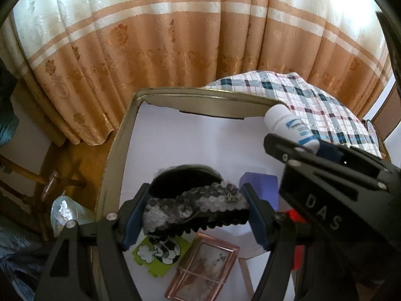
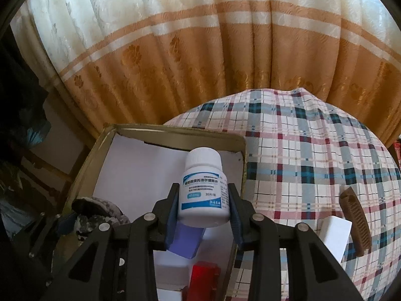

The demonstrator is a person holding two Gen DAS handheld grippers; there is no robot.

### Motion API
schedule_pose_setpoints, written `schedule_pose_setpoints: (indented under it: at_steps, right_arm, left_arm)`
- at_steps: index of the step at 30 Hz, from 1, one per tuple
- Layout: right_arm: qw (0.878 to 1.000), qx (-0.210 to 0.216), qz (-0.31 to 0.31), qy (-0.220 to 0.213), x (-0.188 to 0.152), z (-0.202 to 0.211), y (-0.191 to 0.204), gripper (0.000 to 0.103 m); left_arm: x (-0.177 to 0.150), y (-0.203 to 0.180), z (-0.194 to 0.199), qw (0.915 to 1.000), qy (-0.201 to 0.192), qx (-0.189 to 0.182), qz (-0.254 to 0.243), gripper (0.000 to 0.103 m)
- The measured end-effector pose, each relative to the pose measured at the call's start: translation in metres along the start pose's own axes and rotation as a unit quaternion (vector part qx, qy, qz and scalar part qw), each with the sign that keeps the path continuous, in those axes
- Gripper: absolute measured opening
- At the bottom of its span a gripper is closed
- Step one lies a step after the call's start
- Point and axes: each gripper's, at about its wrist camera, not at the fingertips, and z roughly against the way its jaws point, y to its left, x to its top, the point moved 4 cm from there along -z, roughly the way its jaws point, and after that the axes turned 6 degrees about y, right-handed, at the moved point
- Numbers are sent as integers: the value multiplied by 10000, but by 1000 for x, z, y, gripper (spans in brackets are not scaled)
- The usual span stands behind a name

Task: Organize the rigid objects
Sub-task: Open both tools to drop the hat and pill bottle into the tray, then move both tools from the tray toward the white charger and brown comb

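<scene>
Right wrist view: your right gripper (image 2: 204,209) clamps the pill bottle (image 2: 204,193) over the tin box (image 2: 244,155); your left gripper (image 1: 193,213) grips the sequined hair clip (image 1: 195,204), both ready for dropping in.

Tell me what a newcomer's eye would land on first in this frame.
Two loaded grippers above an open tin box lined in white. The right gripper clamps a white pill bottle over the box's right side; the left gripper grips a sequined hair clip over its left. Behind hangs an orange and cream curtain.
</scene>
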Motion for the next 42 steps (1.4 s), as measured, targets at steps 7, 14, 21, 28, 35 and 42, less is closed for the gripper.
schedule_pose_setpoints:
  at_steps: [7,14,21,28,35,42]
  right_arm:
    - [9997,143,105,182,0,-9,3,39]
    - [9977,675,-2,59,-6,10,7,72]
    - [9922,759,-710,-693,-26,61,-16,72]
    - [9874,518,-1112,-1001,-58,89,-42,73]
    - [9848,113,-1228,-1221,-92,106,-64,73]
    - [9814,-357,-1228,-1429,-115,118,-82,73]
  left_arm:
    - [0,3,-3,10000,62,1,72,72]
    - [-4,0,19,9997,-229,52,-3,100]
    - [-21,-8,48,9986,-530,-33,33,102]
    - [-47,-21,56,9985,-542,-105,-6,102]
    - [-69,-40,65,9978,-630,-103,-158,102]
    - [-86,-54,65,9975,-669,-74,-191,102]
